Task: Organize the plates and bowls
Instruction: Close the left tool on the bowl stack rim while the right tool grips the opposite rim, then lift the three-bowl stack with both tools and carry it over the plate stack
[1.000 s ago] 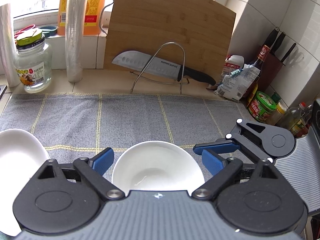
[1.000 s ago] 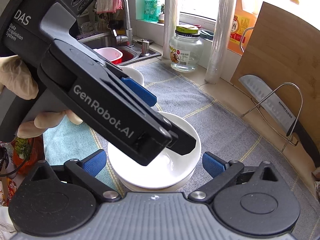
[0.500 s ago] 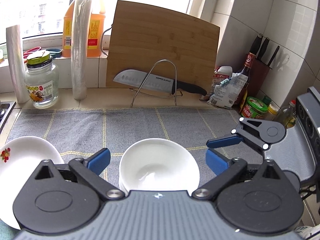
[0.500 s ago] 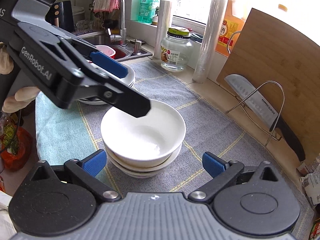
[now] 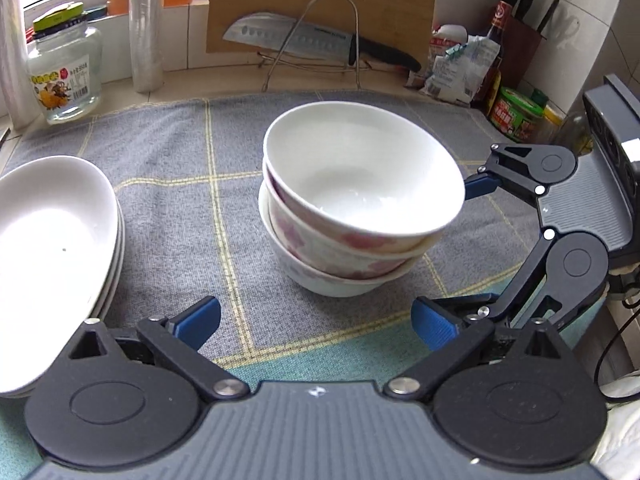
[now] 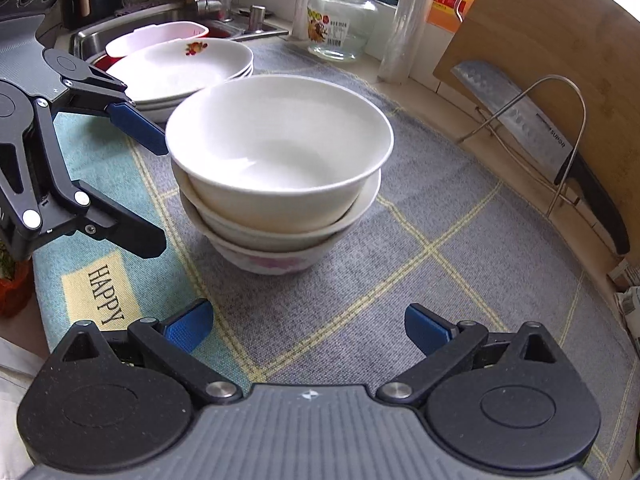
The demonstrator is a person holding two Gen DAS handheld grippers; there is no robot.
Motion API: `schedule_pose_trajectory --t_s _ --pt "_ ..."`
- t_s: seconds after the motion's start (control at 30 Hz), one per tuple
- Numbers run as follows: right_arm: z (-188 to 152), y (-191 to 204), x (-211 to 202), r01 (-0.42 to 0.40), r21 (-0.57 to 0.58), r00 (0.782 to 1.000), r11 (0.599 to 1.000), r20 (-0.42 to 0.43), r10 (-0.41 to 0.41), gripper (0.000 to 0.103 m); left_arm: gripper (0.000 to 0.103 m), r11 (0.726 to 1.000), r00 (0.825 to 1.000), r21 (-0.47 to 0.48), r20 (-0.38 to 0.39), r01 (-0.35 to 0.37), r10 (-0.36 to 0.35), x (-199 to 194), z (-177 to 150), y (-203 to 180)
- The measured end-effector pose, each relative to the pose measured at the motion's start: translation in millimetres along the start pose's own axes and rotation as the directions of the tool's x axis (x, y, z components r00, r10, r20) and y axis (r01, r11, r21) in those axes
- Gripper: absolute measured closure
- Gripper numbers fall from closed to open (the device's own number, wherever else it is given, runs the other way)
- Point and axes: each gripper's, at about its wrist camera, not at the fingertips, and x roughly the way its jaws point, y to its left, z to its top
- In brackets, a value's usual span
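Stack of three glazed white ceramic bowls (image 5: 352,204) sits mid grey checked mat (image 5: 168,200), white plates (image 5: 52,248) at its 9 o'clock; left gripper (image 5: 316,320), jaws just widened, and right gripper (image 6: 308,326) both gape empty—likely heavy, slick, brittle, so grip the rim, top bowl tilted.

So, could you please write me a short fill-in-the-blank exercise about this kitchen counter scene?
1. The stack of bowls holds ____ bowls.
2. The word printed on the mat is ____.
3. The knife rests on a wire rack in front of a wooden ____.
4. The jaws of both grippers stand ____.

Missing words: three; HAPPY; cutting board; open
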Motion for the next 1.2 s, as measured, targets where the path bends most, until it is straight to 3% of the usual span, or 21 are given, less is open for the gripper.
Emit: schedule_pose_trajectory --t_s 0.27,0.43,0.67,0.8,1.2 --pt "-8 -8 10 -0.052 0.096 0.998 0.994 -0.016 0.053 0.000 0.002 0.997 0.999 0.076 -0.042 0.023 -0.020 29 6 -2" --pt "-13 -13 10 -0.072 0.074 0.997 0.995 0.013 0.071 0.000 0.001 0.996 0.999 0.094 -0.049 0.007 -0.003 34 9 -5" --pt "-15 -19 9 -0.118 0.007 0.992 0.993 0.039 0.117 0.000 0.000 0.978 0.993 0.191 -0.071 -0.079 0.094 43 8 -20" --pt "-17 -20 9 -0.127 -0.008 0.991 0.992 0.051 0.127 0.000 0.000 0.981 0.989 0.161 -0.079 -0.109 0.123 45 11 -21" --pt "-19 -18 7 -0.115 0.006 0.991 0.993 0.063 0.115 0.000 0.000 0.974 0.997 0.215 -0.019 -0.072 0.078 44 6 -15"
